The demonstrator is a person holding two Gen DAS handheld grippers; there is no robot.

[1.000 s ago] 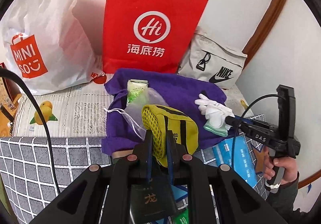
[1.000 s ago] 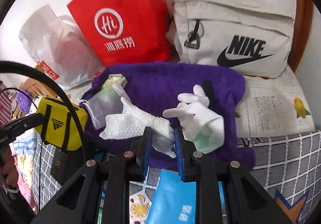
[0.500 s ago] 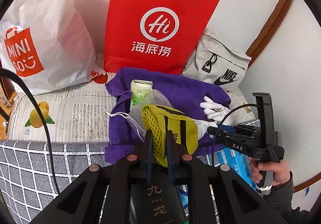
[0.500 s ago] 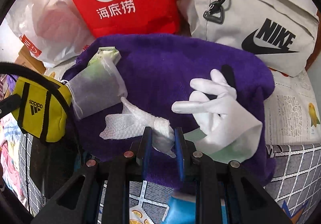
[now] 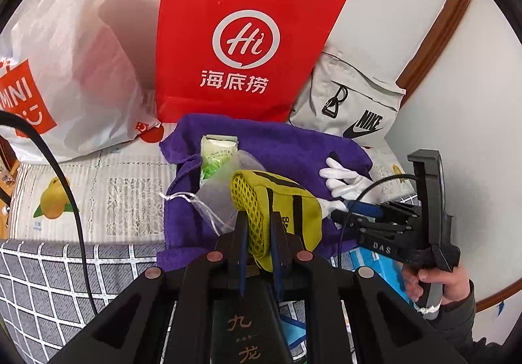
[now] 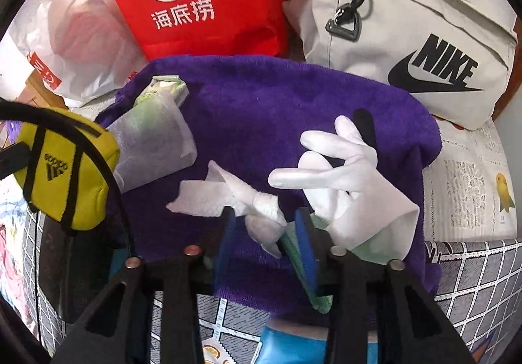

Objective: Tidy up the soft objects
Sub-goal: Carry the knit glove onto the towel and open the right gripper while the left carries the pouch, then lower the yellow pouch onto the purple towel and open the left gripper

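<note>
Clamping hard, the left gripper (image 5: 257, 227) has the yellow pouch (image 5: 280, 207) pinched by its mesh end, held over the near edge of the purple towel (image 6: 277, 102). Right gripper (image 6: 264, 227) spreads wide, jaws parted around the crumpled white tissue (image 6: 235, 197) lying on that towel. White glove (image 6: 342, 174) sits just right of the tissue; mesh drawstring bag (image 6: 153, 142) rests toward the towel's left side.
</note>
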